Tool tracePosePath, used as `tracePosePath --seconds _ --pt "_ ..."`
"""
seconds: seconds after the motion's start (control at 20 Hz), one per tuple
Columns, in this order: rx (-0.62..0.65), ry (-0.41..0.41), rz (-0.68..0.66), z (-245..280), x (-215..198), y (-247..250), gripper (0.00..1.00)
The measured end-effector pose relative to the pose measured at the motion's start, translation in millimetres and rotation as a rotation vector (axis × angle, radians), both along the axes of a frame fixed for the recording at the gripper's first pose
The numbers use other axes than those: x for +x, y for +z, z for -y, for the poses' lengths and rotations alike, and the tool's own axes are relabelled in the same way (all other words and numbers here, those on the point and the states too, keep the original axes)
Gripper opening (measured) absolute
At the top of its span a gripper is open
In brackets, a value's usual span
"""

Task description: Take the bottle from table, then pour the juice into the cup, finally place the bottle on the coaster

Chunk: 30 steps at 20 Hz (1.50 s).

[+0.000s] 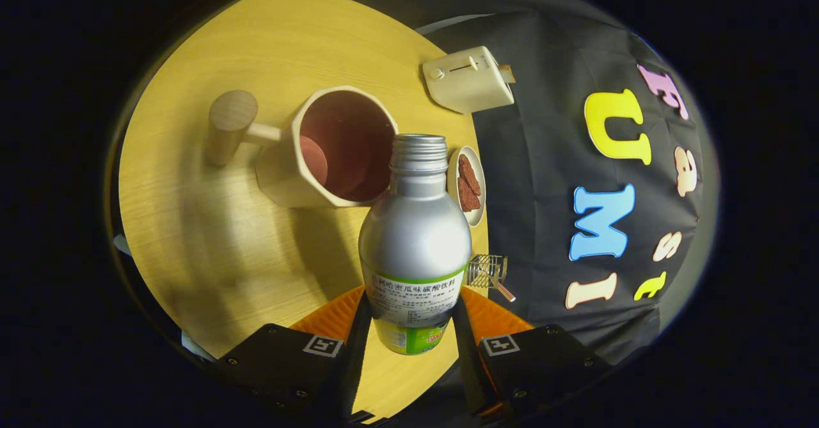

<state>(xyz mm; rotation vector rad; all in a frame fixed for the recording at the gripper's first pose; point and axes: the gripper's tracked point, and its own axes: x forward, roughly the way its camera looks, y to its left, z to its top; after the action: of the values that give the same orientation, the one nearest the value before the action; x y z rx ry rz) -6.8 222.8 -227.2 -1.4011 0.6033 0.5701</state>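
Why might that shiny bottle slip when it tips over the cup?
The bottle looks like smooth metal, so it could slide between the fingers pressing its label. It is round and tall, so probably tippy. The big cup beyond it looks steadier.

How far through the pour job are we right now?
Pickup looks done: the gripper is shut on the bottle, lifted and tipped toward the cup. Pouring is in hand; no juice visible yet. Left: finish pouring, set it on the coaster.

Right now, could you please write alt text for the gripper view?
The tongs grip a silver bottle, its open mouth tipped toward a cream cup on the wooden table. Beyond stand a toaster and a small snack dish.
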Motion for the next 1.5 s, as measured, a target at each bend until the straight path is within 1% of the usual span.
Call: tracePosePath --seconds 0.2,0.4,0.6,1.05,1.5 --pt "-0.065 0.006 -0.019 4.8 -0.4 1.9 0.64" --pt "-0.127 0.046 -0.018 4.0 -2.1 6.5 0.64" --pt "-0.193 0.061 -0.024 9.9 0.9 12.2 0.64" --pt "-0.295 0.115 -0.025 13.7 4.8 21.8 0.65" --pt "-0.369 0.123 -0.006 13.8 15.8 31.3 0.65"
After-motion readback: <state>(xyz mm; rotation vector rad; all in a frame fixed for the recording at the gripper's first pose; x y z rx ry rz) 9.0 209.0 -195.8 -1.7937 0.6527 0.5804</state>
